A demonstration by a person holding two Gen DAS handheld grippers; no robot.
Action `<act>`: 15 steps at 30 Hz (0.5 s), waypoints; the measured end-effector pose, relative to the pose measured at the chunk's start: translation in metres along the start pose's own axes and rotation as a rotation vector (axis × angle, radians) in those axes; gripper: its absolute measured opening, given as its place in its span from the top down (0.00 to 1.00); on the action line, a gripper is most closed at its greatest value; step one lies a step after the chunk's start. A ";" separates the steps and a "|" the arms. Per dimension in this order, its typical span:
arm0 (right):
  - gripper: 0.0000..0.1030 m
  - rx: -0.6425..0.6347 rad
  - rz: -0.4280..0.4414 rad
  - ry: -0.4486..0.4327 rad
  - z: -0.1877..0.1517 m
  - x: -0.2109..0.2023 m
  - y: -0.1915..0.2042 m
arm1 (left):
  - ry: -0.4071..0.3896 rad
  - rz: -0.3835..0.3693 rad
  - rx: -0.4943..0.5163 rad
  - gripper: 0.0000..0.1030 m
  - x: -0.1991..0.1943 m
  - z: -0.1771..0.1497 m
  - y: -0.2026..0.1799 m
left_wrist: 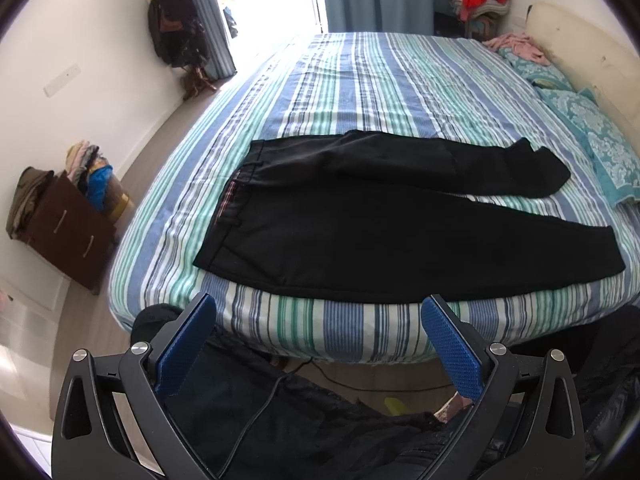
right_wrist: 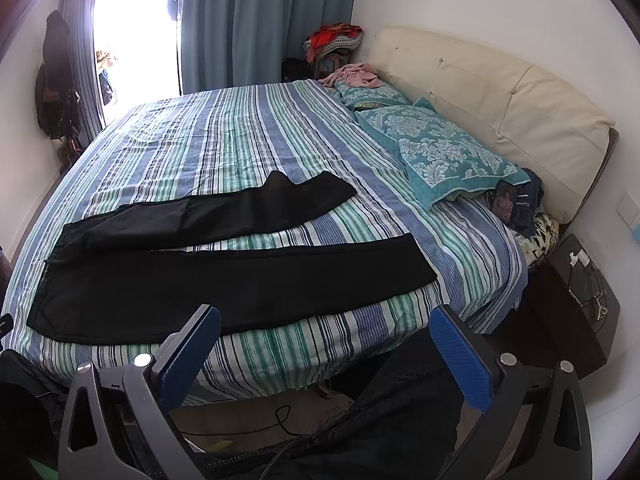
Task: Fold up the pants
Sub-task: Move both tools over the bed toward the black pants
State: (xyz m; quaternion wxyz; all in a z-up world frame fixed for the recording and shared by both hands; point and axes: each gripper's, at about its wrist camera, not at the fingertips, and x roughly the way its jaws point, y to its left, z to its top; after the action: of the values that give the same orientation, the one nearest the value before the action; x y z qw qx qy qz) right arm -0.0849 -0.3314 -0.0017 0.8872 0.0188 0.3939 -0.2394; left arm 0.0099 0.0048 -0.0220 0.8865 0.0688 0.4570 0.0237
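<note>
my left claw and right claw both gape wide, holding nothing, short of the bed's near edge. the black pants lie flat on the striped bed, legs spread apart toward the pillows.

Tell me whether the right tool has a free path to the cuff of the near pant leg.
Probably yes. The right tool is open and holds nothing, and the near leg's cuff lies flat by the bed edge with nothing on it or between. The pillow sits well beyond.
</note>
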 end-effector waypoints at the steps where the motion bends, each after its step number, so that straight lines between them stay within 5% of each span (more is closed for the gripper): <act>1: 0.00 0.000 0.002 0.002 0.000 0.001 0.000 | -0.005 0.010 0.007 0.00 -0.001 0.000 0.000; 15: 0.00 -0.036 0.013 -0.001 0.001 0.006 0.002 | -0.002 0.046 0.031 0.00 -0.003 0.003 -0.001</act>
State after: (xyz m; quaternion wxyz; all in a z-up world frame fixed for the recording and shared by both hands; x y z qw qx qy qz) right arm -0.0793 -0.3322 -0.0055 0.8892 0.0050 0.3976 -0.2265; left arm 0.0107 0.0031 -0.0185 0.8850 0.0933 0.4547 0.0370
